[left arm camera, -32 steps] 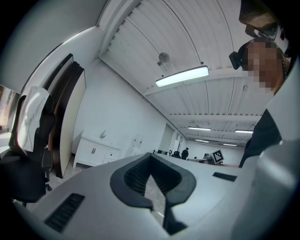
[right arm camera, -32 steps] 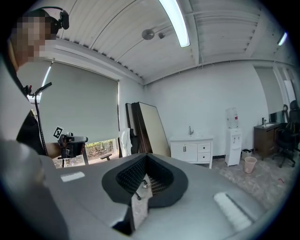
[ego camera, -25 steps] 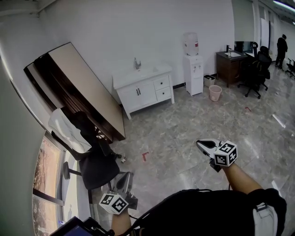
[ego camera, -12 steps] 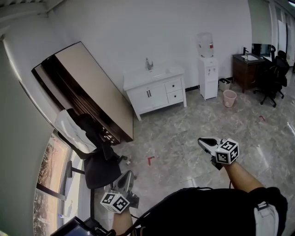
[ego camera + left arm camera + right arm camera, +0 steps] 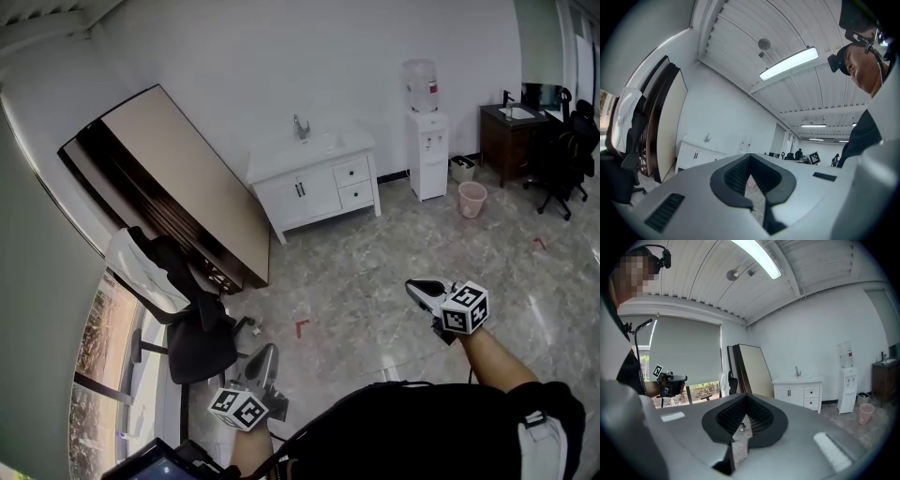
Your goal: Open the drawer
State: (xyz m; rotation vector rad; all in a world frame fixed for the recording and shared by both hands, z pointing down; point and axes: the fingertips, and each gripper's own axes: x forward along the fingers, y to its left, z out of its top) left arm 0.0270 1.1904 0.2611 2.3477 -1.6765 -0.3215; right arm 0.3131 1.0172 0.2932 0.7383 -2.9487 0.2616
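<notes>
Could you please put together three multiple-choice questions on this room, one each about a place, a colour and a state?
1. In the head view, where does the water dispenser stand relative to the white cabinet?
A. to its left
B. to its right
C. on top of it

2. What colour is the bin beside the dispenser?
A. blue
B. pink
C. black

3. How do the jaws of the right gripper stand?
A. wide apart
B. closed on a handle
C. together, empty

Answers:
1. B: it stands just right of the cabinet.
2. B: the bin is pale pink.
3. C: the jaws meet with nothing between them.
</notes>
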